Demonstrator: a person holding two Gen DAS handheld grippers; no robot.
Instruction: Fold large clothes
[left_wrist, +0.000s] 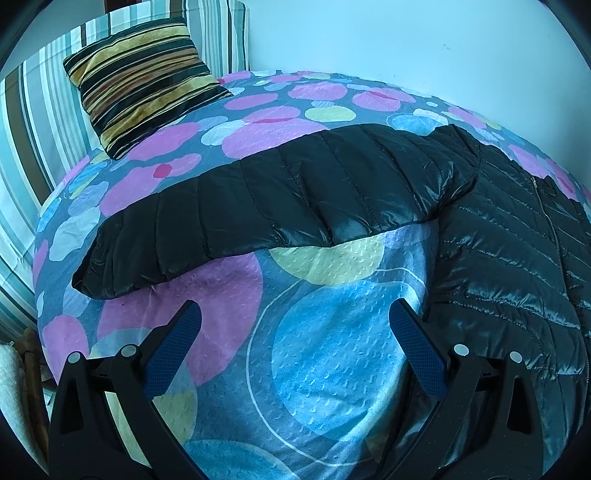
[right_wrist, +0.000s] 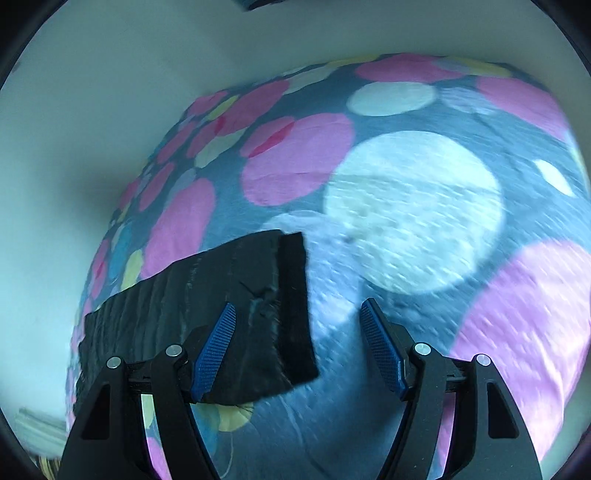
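Observation:
A black quilted puffer jacket (left_wrist: 509, 240) lies on the bed, body at the right with its zip showing. One sleeve (left_wrist: 258, 206) stretches left across the bedspread. My left gripper (left_wrist: 295, 317) is open and empty, just above the bedspread, below the sleeve and left of the jacket body. In the right wrist view the other sleeve's cuff end (right_wrist: 236, 317) lies flat. My right gripper (right_wrist: 297, 314) is open above the cuff's right edge, its left finger over the sleeve, holding nothing. The view is blurred.
The bedspread (left_wrist: 314, 350) has pink, blue and yellow circles. A striped cushion (left_wrist: 144, 81) leans on striped pillows (left_wrist: 33, 129) at the back left. A white wall (left_wrist: 406, 40) runs behind the bed. The bed's left edge drops off beside the pillows.

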